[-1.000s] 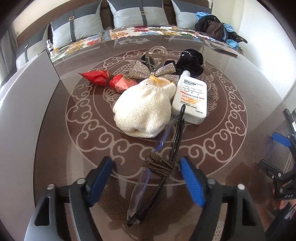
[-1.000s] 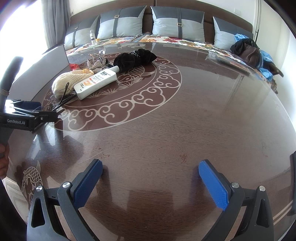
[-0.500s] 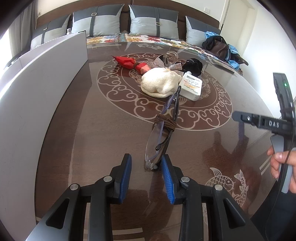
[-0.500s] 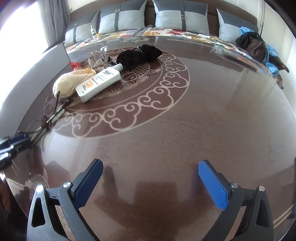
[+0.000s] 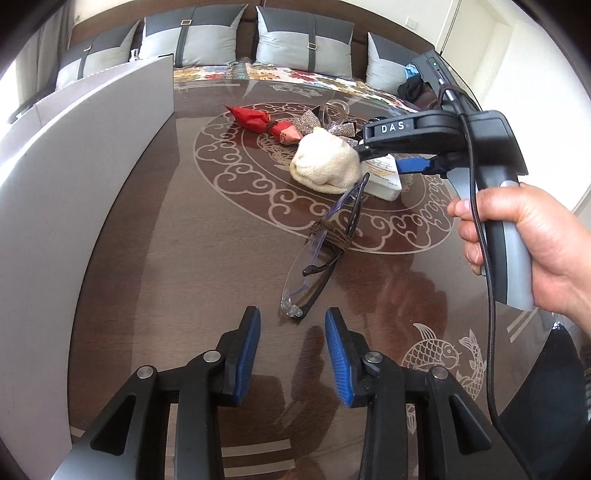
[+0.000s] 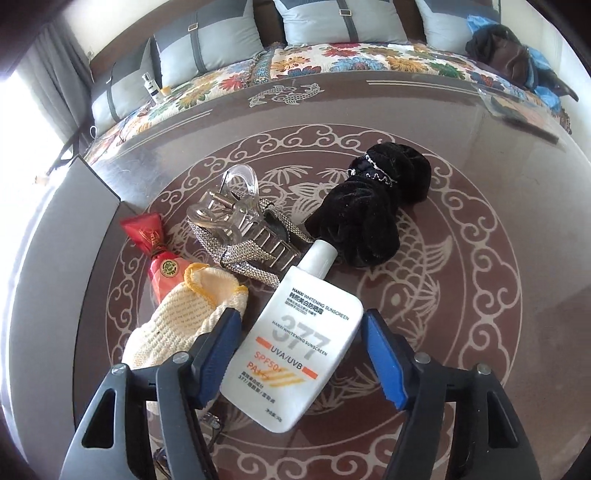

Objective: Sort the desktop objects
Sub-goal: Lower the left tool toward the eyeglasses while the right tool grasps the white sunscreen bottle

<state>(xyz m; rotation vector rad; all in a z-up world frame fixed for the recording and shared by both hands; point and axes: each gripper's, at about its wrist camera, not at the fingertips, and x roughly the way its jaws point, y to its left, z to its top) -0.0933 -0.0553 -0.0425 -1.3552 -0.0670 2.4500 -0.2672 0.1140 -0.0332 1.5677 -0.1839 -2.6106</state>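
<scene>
A white sunscreen bottle (image 6: 299, 350) lies on the dark patterned table (image 6: 480, 258). My right gripper (image 6: 301, 354) is open with its jaws on either side of the bottle; it also shows in the left wrist view (image 5: 410, 164). Around the bottle lie a cream knitted pouch (image 6: 177, 325), a red tube (image 6: 157, 254), a clear hair claw (image 6: 236, 218), a glittery bow (image 6: 247, 254) and a black scrunchie (image 6: 373, 206). My left gripper (image 5: 291, 354) is part open and empty, just short of clear glasses (image 5: 321, 254) wrapped with a brown hair tie (image 5: 334, 236).
A grey box wall (image 5: 74, 155) runs along the table's left side. A sofa with grey cushions (image 6: 332, 18) and a floral cover (image 6: 369, 59) stands behind the table. A small bottle (image 6: 153, 86) sits on the sofa.
My right gripper has moved across the table to the pile and now straddles the sunscreen bottle. My left gripper pulled back from the glasses, narrowed, then opened a little.
</scene>
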